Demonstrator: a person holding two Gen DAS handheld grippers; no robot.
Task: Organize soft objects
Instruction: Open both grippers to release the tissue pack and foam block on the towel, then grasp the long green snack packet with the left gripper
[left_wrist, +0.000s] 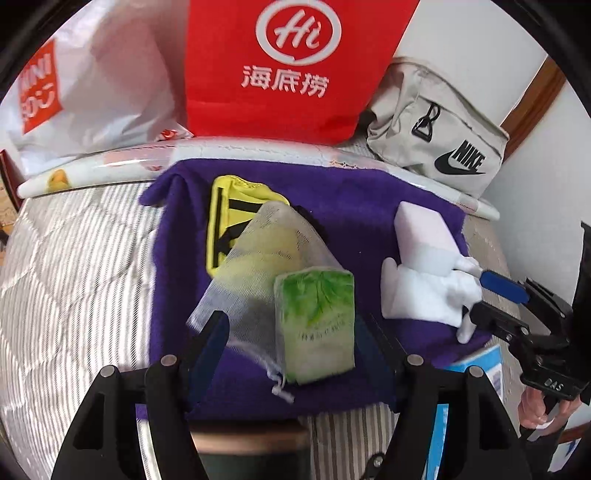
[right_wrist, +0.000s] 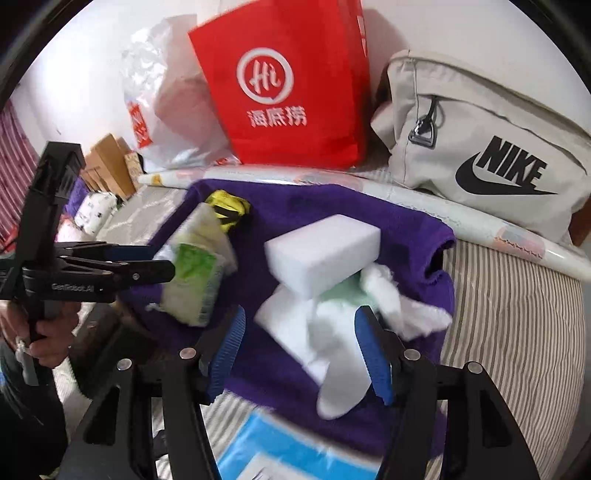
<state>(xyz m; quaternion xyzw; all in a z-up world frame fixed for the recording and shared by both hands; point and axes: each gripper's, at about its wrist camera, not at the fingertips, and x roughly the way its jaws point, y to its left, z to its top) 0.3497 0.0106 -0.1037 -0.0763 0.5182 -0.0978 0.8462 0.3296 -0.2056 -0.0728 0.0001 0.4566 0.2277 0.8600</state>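
We were mid-gathering on the purple towel: our left tool stood wide around the green sponge, our right tool wide over the white cloth, each needing to close next.

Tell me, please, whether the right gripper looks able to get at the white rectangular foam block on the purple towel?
Probably yes: the right gripper is open, the white rectangular foam block lies uncovered just ahead, and only white soft pieces lie between.
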